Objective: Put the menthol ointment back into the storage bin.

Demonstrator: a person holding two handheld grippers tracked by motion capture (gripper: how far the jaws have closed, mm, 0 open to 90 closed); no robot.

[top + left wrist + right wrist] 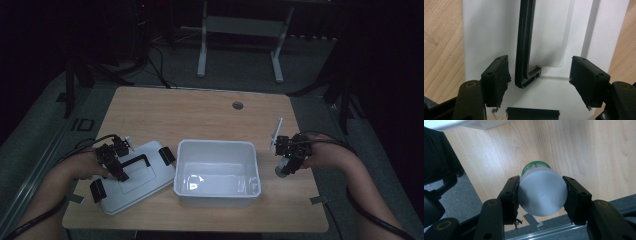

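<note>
Table (200, 112): light wood-grain top, smooth, matt. Bin (218, 194) between the grippers: white plastic, glossy inside. Lid (486, 30) under the left gripper (540, 80): matt white plastic, black plastic handle (525, 42). Right gripper (540, 195) pads (510, 195): black, rubbery, frayed; they clamp a smooth matt grey cap (542, 193).

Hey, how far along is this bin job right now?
Done: the lid is off and lies flat beside the white bin. In hand: the right gripper clamps a grey-capped bottle above the table; the left gripper is open over the lid's handle. Left: the bin looks empty.
</note>
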